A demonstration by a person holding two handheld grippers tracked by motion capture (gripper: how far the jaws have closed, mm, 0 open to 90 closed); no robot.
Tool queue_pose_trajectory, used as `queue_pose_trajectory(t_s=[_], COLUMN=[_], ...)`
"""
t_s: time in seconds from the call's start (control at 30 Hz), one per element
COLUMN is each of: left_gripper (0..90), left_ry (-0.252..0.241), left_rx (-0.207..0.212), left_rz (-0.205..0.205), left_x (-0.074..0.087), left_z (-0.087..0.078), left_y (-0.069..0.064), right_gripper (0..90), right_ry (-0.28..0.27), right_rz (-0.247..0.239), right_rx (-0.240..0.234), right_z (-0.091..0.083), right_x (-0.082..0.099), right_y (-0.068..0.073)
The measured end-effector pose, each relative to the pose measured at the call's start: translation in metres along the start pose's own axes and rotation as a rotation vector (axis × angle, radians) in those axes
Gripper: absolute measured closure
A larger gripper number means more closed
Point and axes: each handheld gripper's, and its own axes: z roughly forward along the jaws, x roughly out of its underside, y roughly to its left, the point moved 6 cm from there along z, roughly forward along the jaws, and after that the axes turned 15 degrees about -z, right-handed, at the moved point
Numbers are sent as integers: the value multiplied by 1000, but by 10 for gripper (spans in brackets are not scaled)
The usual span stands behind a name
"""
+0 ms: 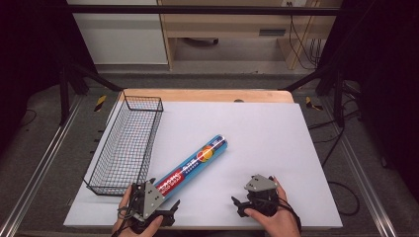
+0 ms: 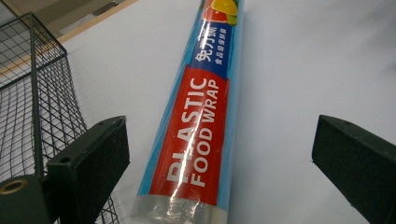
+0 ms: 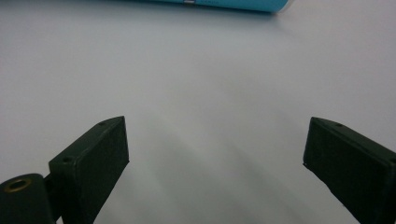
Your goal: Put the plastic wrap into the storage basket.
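High view: a white worktop (image 1: 257, 128) carries a black wire basket (image 1: 126, 143) along its left edge and a long roll of plastic food wrap (image 1: 195, 167) lying flat, set diagonally from the near left toward the middle of the surface. The roll is blue with a red label band; its far end points up and to the right, and its near end reaches the left gripper (image 1: 163, 195). The basket stands just beside the roll's near end, apart from it.

The left gripper, held in the person's left hand (image 1: 136, 222) at the near edge, has its jaws spread wide on either side of the roll's near end. Left gripper view: the roll (image 2: 201, 121) runs up between the two black jaws without touching either pad, its clear-wrapped end at the bottom of the frame, and the basket mesh (image 2: 32, 107) rises at the left.

The right gripper (image 1: 247, 197), held in the right hand (image 1: 276, 217) at the near right, rests well apart from the roll. Right gripper view: its jaws are spread wide over bare white worktop (image 3: 201, 107), with the roll's blue edge (image 3: 243, 4) at the top.
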Motion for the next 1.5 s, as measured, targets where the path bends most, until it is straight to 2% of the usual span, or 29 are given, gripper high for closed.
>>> queue_pose_trajectory(t_s=[0.37, 0.47, 0.53, 0.67, 0.77, 0.87, 0.93, 1.07, 1.17, 1.27, 1.37, 1.5], left_gripper=[42, 43, 46, 56, 48, 45, 49, 53, 54, 55, 54, 62], left_ry=[17, 20, 38, 64, 119, 168, 219, 320, 375, 422, 467, 480], left_rx=[26, 49, 55, 72, 69, 70, 62, 66, 30, 10, 12, -5], left_rz=[-5, -17, -14, 26, 90, 136, 171, 183, 230, 228, 218, 210], left_x=[1, -2, -5, -16, -26, -38, -46, -51, -55, -56, -55, -56], left_z=[2, -1, -2, -1, 8, 19, 28, 45, 57, 68, 78, 89], left_y=[-3, -4, -4, -11, -17, -24, -27, -29, -29, -28, -25, -20], right_gripper=[72, 72, 73, 74, 74, 74, 74, 75, 75, 75, 75, 75], right_ry=[-3, 0, 5, 7, 8, 6, 5, -5, -10, -13, -15, -20], right_rz=[6, 12, 17, 24, 31, 35, 35, 33, 26, 31, 31, 33], right_rx=[7, 13, 15, 21, 26, 23, 23, 16, 14, 10, 10, 8], right_z=[-3, -3, -3, -2, -3, -4, -5, -6, -6, -7, -7, -8], right_x=[2, 3, 4, 6, 7, 8, 8, 6, 6, 5, 5, 4], right_y=[-3, -4, -4, -5, -6, -6, -6, -5, -4, -4, -4, -4])
